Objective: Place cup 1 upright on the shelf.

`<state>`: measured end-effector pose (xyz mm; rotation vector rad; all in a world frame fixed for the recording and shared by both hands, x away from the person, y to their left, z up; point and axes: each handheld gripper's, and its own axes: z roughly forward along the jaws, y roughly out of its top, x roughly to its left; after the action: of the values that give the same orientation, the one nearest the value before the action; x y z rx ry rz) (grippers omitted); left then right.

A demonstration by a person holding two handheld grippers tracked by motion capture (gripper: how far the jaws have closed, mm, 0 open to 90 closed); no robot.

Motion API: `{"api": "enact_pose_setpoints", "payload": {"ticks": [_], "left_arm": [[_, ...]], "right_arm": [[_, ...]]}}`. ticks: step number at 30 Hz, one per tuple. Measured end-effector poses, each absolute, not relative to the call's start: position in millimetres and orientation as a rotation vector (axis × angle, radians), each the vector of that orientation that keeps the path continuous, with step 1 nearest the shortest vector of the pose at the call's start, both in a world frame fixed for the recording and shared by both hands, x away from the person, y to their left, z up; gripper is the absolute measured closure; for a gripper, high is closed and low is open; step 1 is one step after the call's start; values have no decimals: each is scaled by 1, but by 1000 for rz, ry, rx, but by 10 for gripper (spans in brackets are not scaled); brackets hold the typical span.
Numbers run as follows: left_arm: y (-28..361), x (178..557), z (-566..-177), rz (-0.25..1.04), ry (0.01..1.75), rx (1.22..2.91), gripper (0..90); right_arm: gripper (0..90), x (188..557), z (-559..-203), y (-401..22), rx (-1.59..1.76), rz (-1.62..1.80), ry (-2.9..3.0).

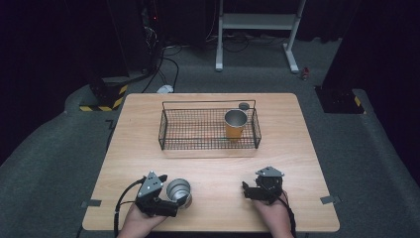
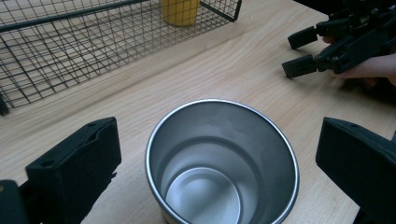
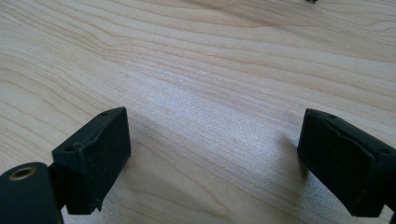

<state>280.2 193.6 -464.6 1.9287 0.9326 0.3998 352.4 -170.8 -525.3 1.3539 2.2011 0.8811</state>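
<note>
No legible text, labels or numbers anywhere.

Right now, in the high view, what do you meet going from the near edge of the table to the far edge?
Left tool with the steel cup between its open jaws, level with the right tool → wire basket holding the orange cup → small dark disc.

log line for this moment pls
left gripper: open, jaws either side of steel cup | right gripper: open over bare table | orange cup: upright in wire basket
</note>
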Motion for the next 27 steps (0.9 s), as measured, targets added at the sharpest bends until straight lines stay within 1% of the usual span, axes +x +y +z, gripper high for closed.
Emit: {"api": "enact_pose_setpoints", "payload": {"ticks": [9, 12, 27], "left_arm": [[185, 279, -473, 399, 917, 1968, 6], [185, 280, -476, 416, 914, 1975, 6], [187, 281, -491, 407, 909, 2027, 6]], "right_arm": [[93, 352, -525, -171, 1354, 881, 2201], [93, 352, -525, -171, 1354, 881, 2201], [93, 352, -525, -171, 1356, 882, 2199]]}}
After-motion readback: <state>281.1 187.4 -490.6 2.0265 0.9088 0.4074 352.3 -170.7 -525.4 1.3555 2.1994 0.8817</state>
